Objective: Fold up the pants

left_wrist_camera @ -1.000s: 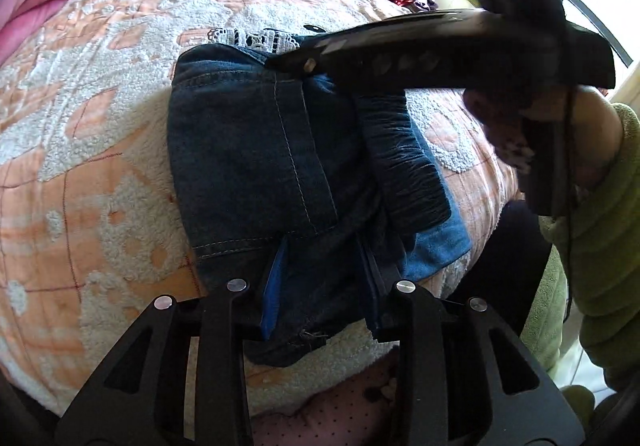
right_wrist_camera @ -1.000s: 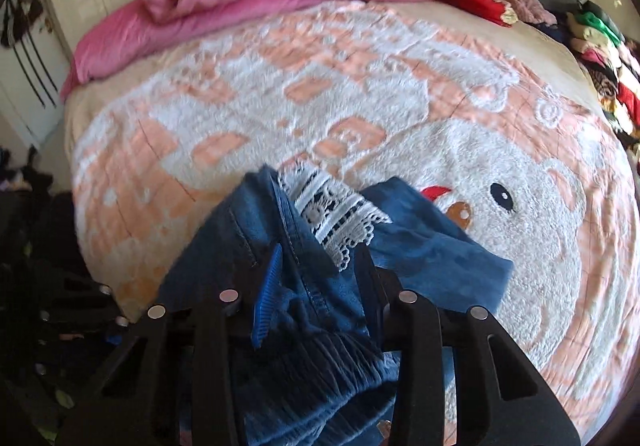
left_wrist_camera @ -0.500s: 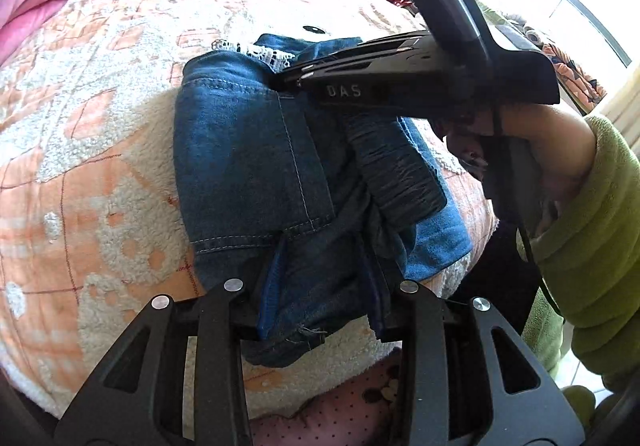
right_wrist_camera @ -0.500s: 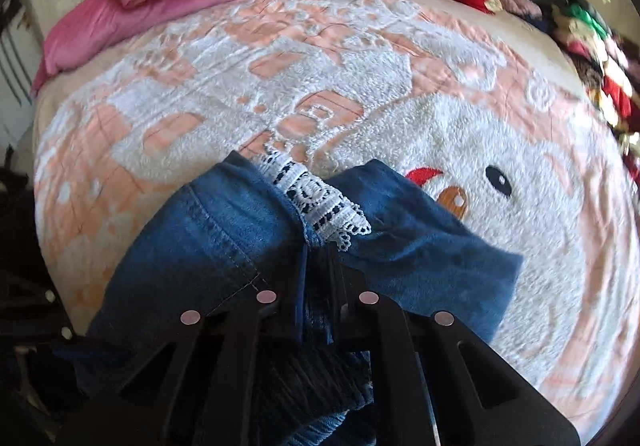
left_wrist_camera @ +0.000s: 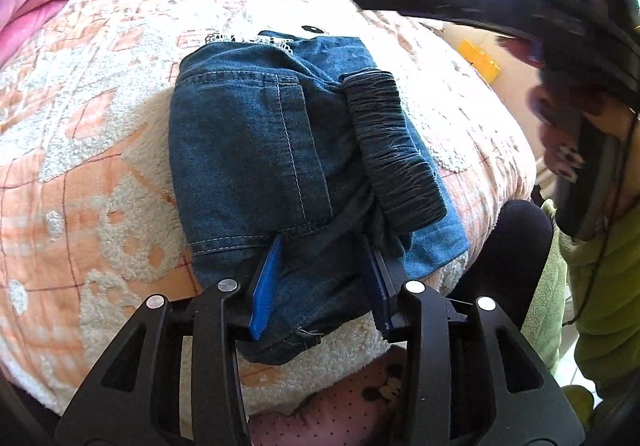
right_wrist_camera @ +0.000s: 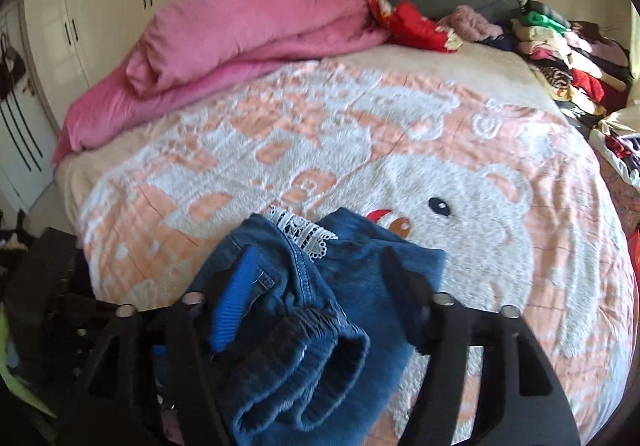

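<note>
The folded blue denim pants (left_wrist_camera: pixel 256 149) lie in a bundle on the bed near its front edge, with a gathered dark waistband (left_wrist_camera: pixel 394 149) on the right and white lace trim (left_wrist_camera: pixel 248 39) at the far end. My left gripper (left_wrist_camera: pixel 320 282) is open, its blue pads astride the near end of the bundle. My right gripper (right_wrist_camera: pixel 320 294) is open and lifted above the pants (right_wrist_camera: pixel 360 286), its fingers wide apart. In the left wrist view the right gripper's black body (left_wrist_camera: pixel 500 13) hangs at the upper right, clear of the cloth.
The bed carries a peach and white fleece blanket with a bear pattern (right_wrist_camera: pixel 460 205). A pink quilt (right_wrist_camera: pixel 224 41) lies at the head. Piles of clothes (right_wrist_camera: pixel 560 45) line the right side. White wardrobes (right_wrist_camera: pixel 100 5) stand behind on the left.
My right gripper, shut on the pants' far fold half a second ago, has opened and lifted up and back. The pants now lie flatter. My left gripper stays open in place.
</note>
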